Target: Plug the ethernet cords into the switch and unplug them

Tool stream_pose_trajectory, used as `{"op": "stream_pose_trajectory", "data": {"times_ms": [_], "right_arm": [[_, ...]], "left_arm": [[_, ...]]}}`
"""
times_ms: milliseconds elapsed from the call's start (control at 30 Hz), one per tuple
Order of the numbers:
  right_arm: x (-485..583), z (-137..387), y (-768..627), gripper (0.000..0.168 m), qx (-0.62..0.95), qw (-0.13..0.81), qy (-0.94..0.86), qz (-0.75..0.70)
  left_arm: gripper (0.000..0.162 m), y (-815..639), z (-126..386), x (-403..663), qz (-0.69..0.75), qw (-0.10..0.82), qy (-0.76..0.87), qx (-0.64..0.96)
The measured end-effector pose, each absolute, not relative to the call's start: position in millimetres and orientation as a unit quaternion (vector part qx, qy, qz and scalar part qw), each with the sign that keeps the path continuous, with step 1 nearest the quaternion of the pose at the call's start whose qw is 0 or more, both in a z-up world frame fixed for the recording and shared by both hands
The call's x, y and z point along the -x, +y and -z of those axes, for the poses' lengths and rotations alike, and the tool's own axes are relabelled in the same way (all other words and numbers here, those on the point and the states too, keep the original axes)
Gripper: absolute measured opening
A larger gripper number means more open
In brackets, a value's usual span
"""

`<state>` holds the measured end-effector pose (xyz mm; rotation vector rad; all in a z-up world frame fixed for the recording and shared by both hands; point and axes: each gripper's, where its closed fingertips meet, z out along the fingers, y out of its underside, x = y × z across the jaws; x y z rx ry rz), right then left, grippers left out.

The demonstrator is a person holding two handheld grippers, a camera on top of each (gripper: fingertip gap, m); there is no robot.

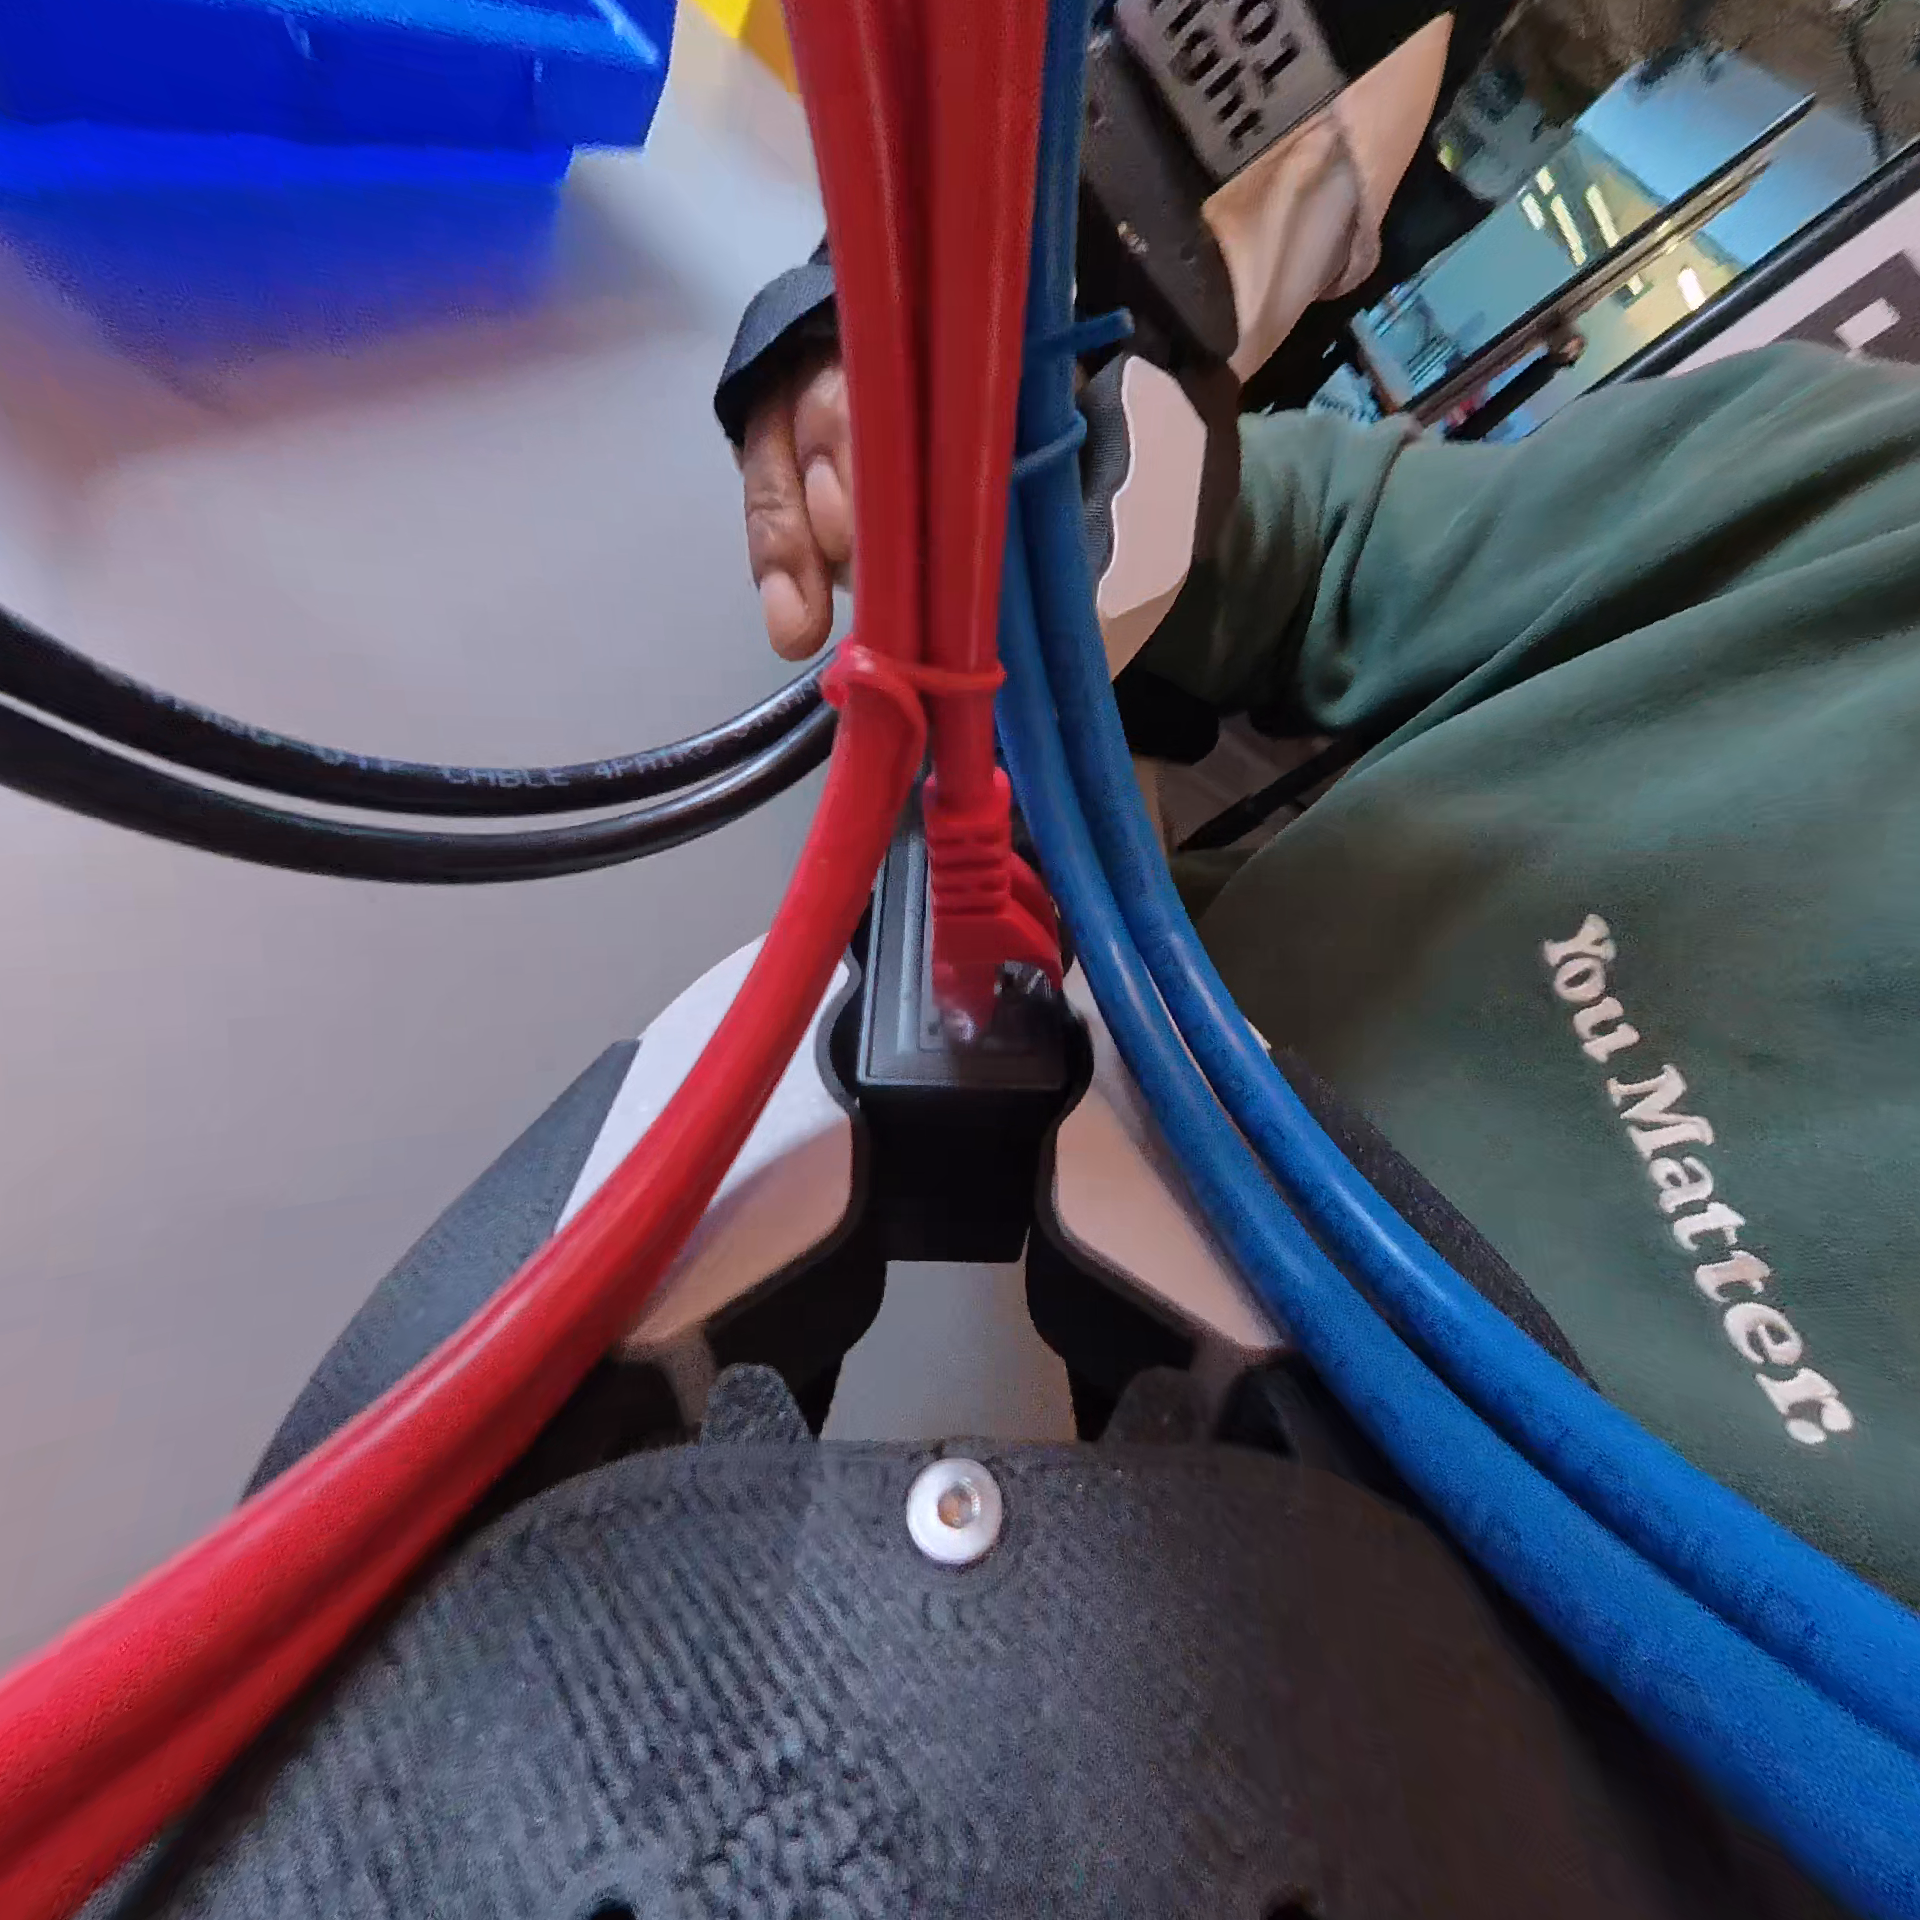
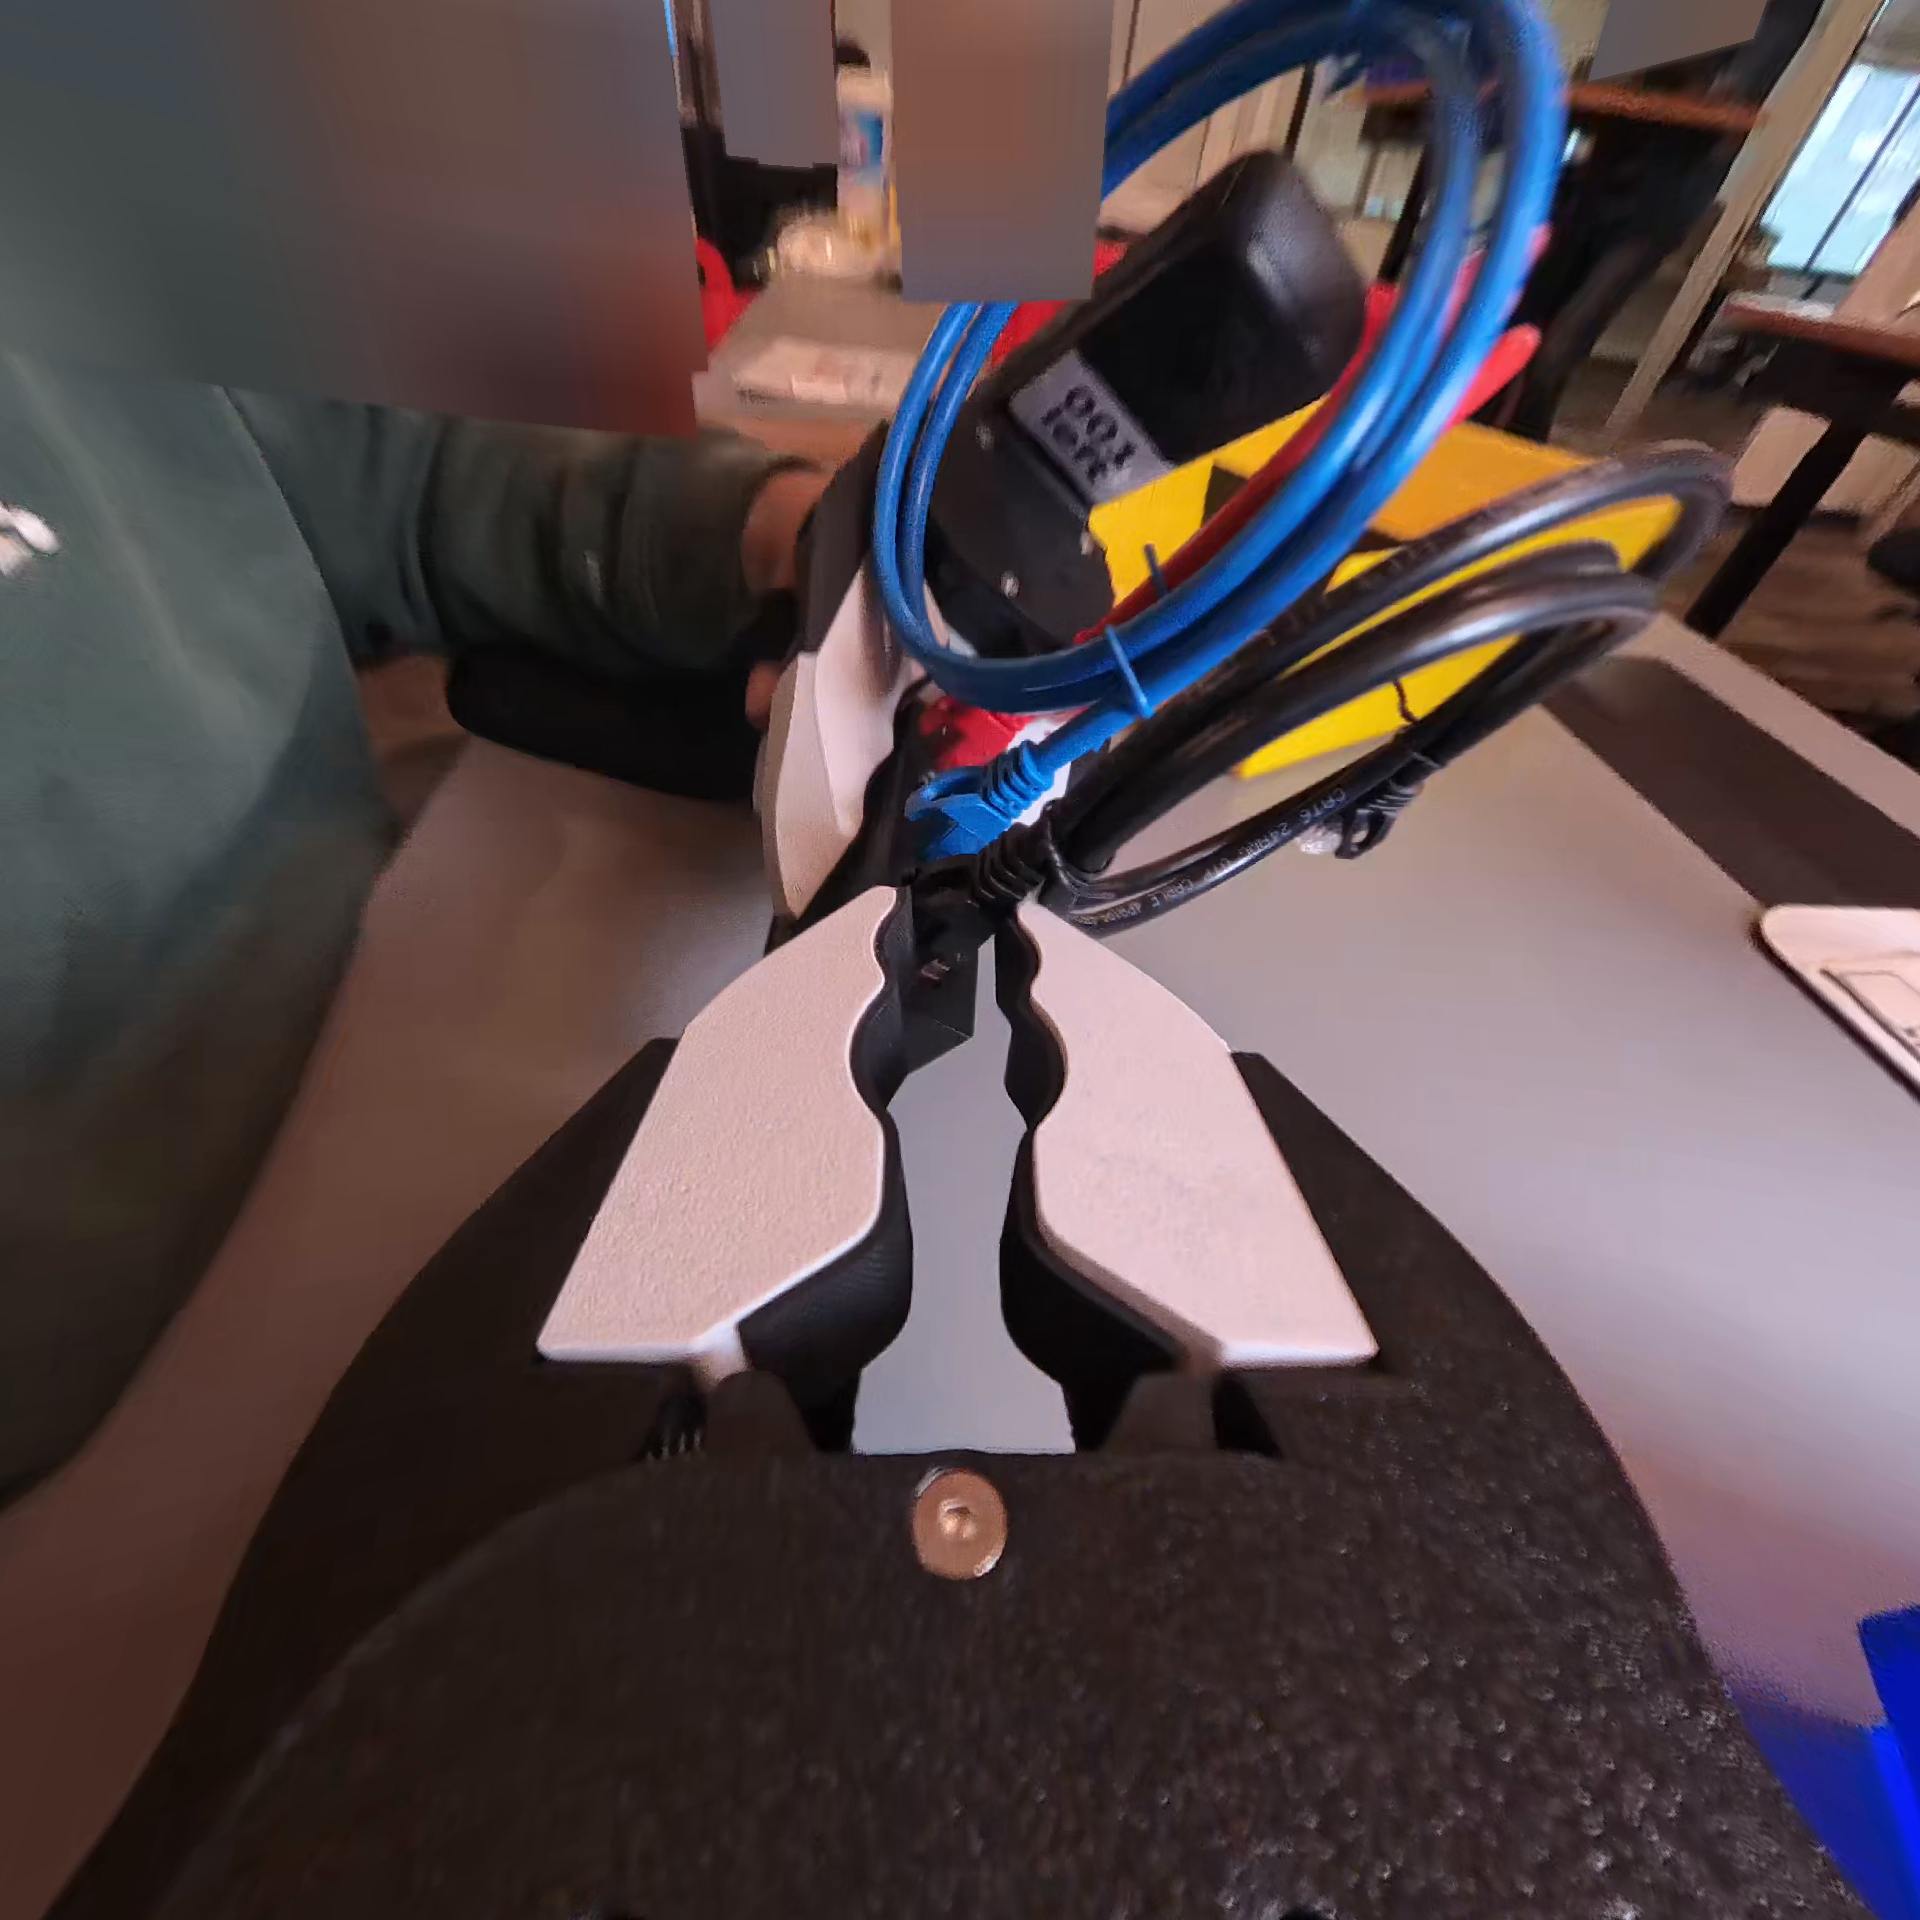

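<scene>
The left gripper [image 1: 961, 1049] has its fingers pinching the switch [image 1: 951, 1143], a small black box lifted clear of the grey desk [image 1: 312, 1039]. The red cord [image 1: 883, 520], bundled with a tie, has its plug [image 1: 971, 894] seated in a port on the switch's upper face. The blue cord [image 1: 1101, 935] loops past on the right and the black cord [image 1: 416, 800] runs off to the left.

In the right wrist view the right gripper [image 2: 956, 935] has its fingers closing around the black cord's plug [image 2: 1003, 878] at the near end of the switch [image 2: 940, 987], though a gap shows lower down, so I cannot tell whether they truly grip it. The blue plug [image 2: 971, 795] sits just beside it, at the next port along. A yellow bin [image 2: 1455, 582] stands farther off on the desk, and a blue bin [image 1: 312, 104] at the far left.

With all three plugs at the switch, the step in hand looks like the black plug's turn: either its last push home or the start of unplugging. The next move calls for a firm pinch on the boot, the latch tab pressed if it is to come out, and a straight pull along the port while the left gripper braces the switch
</scene>
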<state>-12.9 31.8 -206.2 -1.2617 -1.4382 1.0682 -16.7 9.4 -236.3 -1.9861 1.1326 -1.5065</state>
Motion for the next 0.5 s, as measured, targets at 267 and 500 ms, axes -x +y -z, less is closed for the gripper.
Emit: {"op": "stream_pose_trajectory", "data": {"times_ms": [267, 500], "right_arm": [[9.9, 149.9, 34.8, 0.014, 0.501, 0.437, -0.442, -0.602], [-50.3, 82.6, 92.6, 0.014, 0.58, 0.507, -0.451, -0.451]], "left_arm": [[0.009, 6.4, 230.4, 20.4, 0.504, 0.227, 0.442, 0.706], [0.027, 11.5, 225.1, 18.3, 0.505, 0.25, 0.439, 0.7]]}}
